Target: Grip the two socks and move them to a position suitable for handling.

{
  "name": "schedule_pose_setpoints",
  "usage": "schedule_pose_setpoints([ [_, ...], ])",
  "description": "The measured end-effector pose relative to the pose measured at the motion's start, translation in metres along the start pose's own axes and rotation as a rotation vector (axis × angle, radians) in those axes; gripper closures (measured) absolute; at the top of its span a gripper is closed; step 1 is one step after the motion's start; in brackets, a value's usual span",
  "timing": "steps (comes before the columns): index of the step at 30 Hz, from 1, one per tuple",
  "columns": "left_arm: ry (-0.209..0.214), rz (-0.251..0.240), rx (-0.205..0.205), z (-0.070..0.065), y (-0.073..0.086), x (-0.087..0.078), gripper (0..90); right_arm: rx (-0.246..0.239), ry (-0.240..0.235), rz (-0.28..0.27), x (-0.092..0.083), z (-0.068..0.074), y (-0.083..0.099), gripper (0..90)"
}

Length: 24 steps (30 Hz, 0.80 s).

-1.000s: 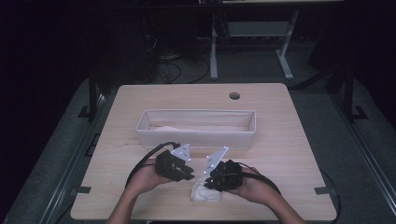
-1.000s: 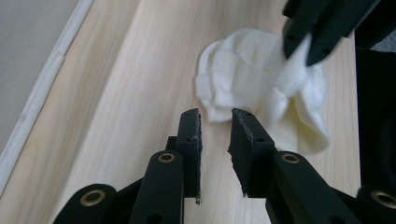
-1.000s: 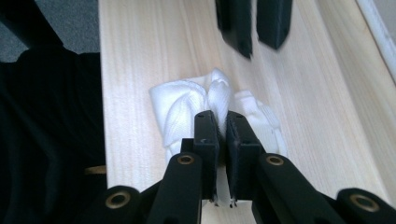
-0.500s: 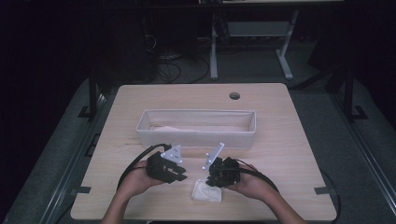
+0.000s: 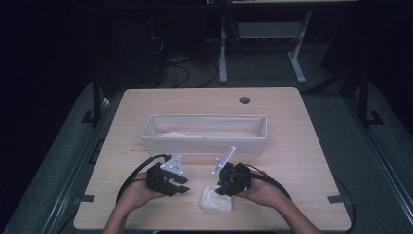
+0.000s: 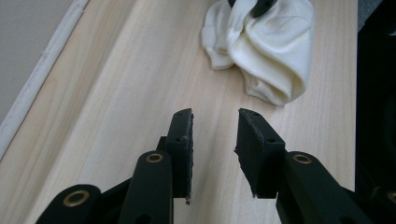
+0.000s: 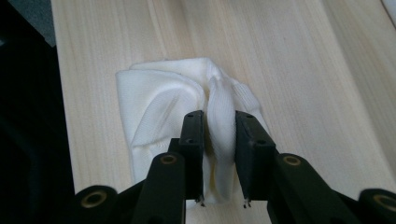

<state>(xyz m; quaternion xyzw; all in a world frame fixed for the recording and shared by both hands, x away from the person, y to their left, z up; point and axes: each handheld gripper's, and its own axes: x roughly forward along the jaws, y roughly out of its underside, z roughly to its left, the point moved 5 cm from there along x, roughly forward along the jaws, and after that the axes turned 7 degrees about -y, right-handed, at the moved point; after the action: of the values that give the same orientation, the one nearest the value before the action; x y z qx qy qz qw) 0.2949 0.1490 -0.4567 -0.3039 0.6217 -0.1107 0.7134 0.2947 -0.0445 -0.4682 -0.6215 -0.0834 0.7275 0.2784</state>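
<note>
One cream cloth (image 5: 216,199), bunched, lies on the bench (image 5: 302,161) near its front edge, in front of one long white tray (image 5: 204,142). No labels or writing legible.

Two grippers in use. Right gripper (image 7: 218,140): jaws have just been opening, a raised fold of the cloth stands between the pads, which touch its sides.

Left gripper (image 6: 215,135): jaws have just been opening, part open, nothing between them, bare bench below, cloth a short way ahead.
</note>
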Motion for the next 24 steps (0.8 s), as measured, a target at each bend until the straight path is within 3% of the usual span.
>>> schedule_pose_setpoints([
  [11, -0.01, -0.013, -0.018, 0.001, 0.005, -0.004, 64.2, -0.024, 0.054, -0.02, -0.022, 0.0, -0.006, 65.5],
  [14, -0.012, -0.013, -0.018, 0.002, 0.005, -0.005, 64.1, -0.057, 0.063, -0.033, -0.028, 0.003, -0.011, 69.8],
  [18, -0.011, -0.015, -0.021, 0.002, 0.006, -0.005, 64.1, -0.091, 0.04, 0.005, -0.021, 0.009, -0.014, 71.9],
  [24, -0.009, -0.011, -0.02, 0.002, 0.007, -0.005, 63.6, -0.068, 0.019, 0.059, -0.005, 0.004, -0.012, 70.4],
])
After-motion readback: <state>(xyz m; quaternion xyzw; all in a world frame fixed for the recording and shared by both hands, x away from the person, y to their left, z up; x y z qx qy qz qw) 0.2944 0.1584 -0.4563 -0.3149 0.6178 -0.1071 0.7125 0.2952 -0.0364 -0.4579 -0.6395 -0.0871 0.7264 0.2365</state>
